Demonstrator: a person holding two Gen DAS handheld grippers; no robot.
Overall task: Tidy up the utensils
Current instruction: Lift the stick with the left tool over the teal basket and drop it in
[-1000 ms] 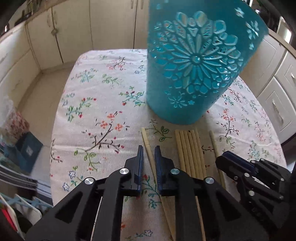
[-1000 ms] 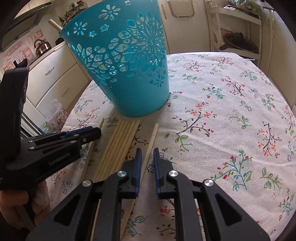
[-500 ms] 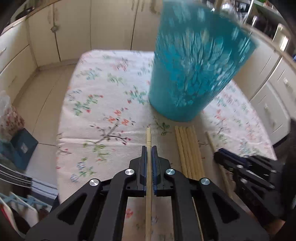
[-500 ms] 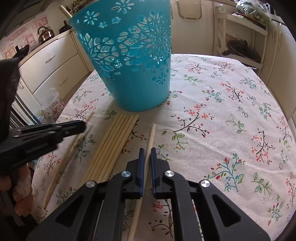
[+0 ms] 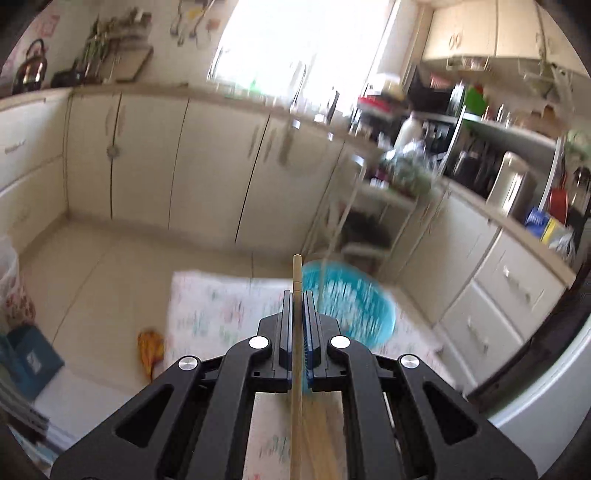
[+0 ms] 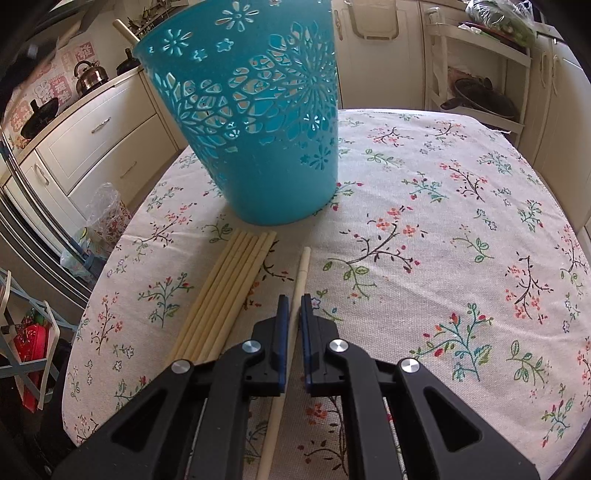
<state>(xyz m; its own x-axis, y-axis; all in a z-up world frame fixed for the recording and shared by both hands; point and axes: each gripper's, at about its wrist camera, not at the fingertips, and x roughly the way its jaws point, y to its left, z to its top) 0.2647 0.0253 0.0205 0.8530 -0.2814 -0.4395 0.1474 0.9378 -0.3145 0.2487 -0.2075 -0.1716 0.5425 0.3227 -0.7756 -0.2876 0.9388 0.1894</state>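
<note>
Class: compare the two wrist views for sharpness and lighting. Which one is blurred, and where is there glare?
Left wrist view: motion-smeared blue basket and tablecloth, window blown out white. Right wrist view: sharp, evenly daylit; fisheye bends the table's edge.

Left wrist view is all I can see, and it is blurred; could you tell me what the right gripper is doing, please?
Observer: The right gripper is shut on a single chopstick that lies on the tablecloth.
Operator: Thanks. Are more chopsticks on the table?
Observer: Yes, a bundle of chopsticks lies just left of it in the right wrist view, in front of the blue basket.
Operator: Is anything in the basket yet?
Observer: One stick end seems to poke above its rim at the far left.
</note>
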